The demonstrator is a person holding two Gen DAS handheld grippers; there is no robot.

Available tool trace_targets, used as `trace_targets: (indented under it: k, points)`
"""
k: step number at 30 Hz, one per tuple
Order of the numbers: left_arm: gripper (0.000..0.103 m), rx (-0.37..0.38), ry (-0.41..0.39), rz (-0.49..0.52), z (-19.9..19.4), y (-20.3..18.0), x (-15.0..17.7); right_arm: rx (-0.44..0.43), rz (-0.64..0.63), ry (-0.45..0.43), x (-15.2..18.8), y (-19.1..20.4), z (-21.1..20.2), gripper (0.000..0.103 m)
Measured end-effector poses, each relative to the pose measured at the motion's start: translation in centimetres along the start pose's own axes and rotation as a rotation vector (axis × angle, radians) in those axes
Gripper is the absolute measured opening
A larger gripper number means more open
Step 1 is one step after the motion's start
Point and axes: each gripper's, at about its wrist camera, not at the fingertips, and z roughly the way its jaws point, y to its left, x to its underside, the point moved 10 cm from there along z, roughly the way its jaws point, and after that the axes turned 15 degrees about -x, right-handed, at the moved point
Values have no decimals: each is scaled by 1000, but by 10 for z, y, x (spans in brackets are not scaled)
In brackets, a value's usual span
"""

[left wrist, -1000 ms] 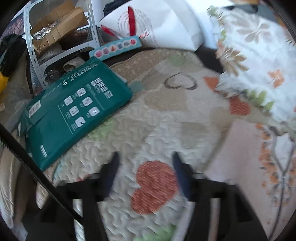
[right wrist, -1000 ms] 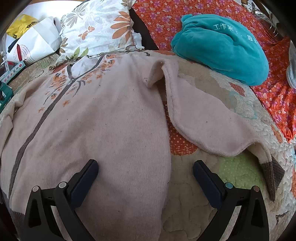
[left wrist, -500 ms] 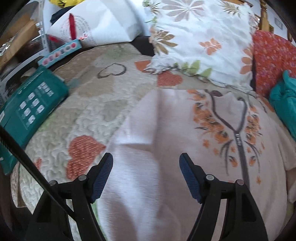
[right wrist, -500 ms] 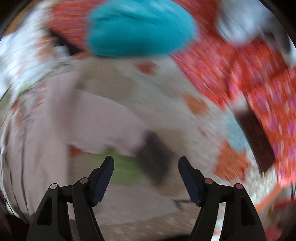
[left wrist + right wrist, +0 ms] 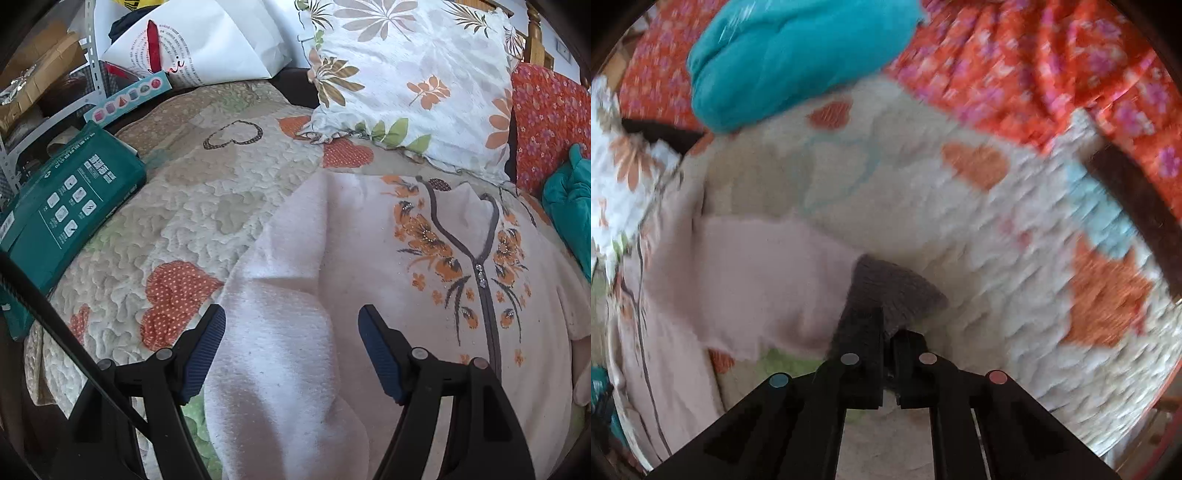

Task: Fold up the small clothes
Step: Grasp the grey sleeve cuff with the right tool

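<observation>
Sweater's grey cuff (image 5: 886, 291) pinched in right hand-held gripper (image 5: 886, 332).

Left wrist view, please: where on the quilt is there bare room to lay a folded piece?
Bare quilt lies between the green box and the pink cardigan, below the white bag. The floral pillow and teal garment crowd the right.

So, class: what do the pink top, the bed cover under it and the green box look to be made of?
Pink top: probably soft fleece or brushed knit; its surface is matte and fuzzy.
Bed cover: likely quilted cotton; puckered stitching and sewn-on heart patches show.
Green box: apparently printed cardboard; flat faces, crisp edges, slight sheen.
</observation>
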Motion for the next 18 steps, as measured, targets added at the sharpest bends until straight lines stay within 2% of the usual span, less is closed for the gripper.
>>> trace_targets:
  k: [2, 6, 10, 12, 13, 16, 18]
  points:
    - [73, 0, -3, 4, -2, 0, -2, 46, 22, -75, -26, -23, -27, 4]
    - [73, 18, -9, -16, -13, 1, -7, 219, 99, -232, -81, -84, -97, 4]
    - [74, 32, -39, -9, -24, -3, -9, 269, 178, -301, -113, -117, -139, 3]
    - [74, 11, -49, 0, -24, -2, -11, 253, 184, -301, -123, -109, -143, 3]
    - [74, 24, -45, -6, -24, -3, -12, 234, 176, -294, -127, -99, -140, 3]
    - [74, 54, -38, -17, -24, -2, -14, 150, 80, -261, -136, -37, -122, 3]
    - [74, 57, -40, -10, -24, 3, -14, 67, -2, -226, -124, 23, -104, 3]
